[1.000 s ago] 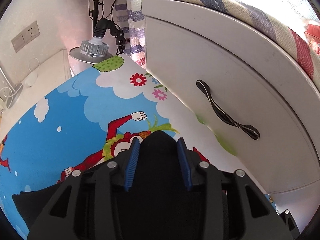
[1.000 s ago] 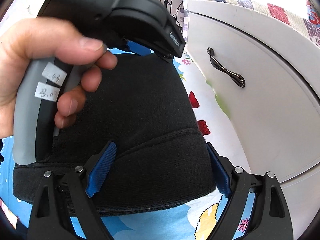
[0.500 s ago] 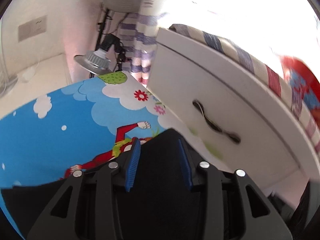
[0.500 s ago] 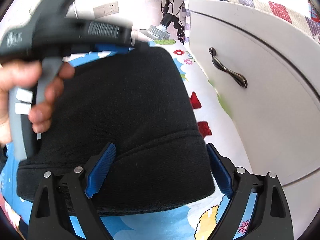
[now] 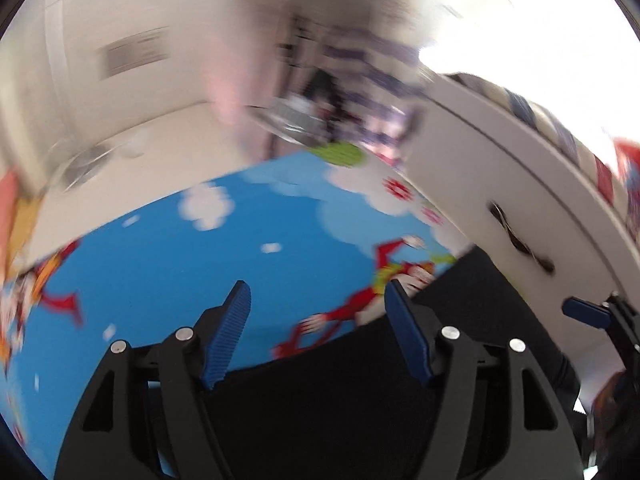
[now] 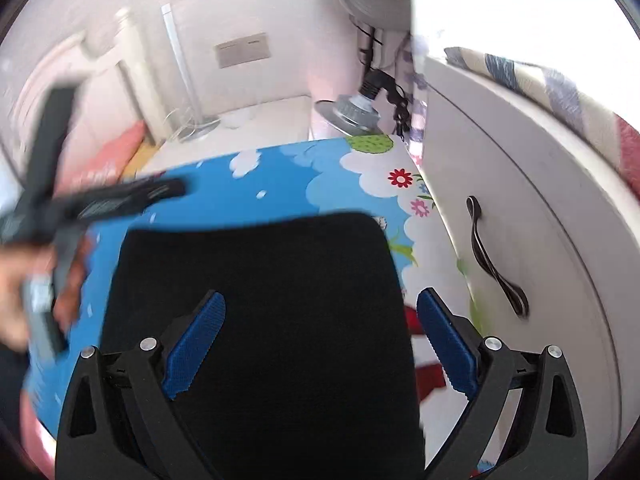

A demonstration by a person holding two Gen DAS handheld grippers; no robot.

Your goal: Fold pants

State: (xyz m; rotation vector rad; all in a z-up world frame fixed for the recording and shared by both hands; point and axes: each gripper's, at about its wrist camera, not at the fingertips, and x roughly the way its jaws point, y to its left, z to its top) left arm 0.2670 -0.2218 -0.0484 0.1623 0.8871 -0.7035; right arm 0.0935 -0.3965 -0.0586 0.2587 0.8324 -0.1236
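The black pants (image 6: 260, 300) lie as a folded block in the middle of the right view, on the cartoon-printed bench (image 6: 280, 196), so the fold looks about finished. Both the right tongs (image 6: 320, 344) and the left tongs (image 5: 316, 336) stand apart and hold nothing, the left ones blurred over the bench with the pants at lower right of their view. Next I'd expect a last smoothing or letting it be; no writing is legible.
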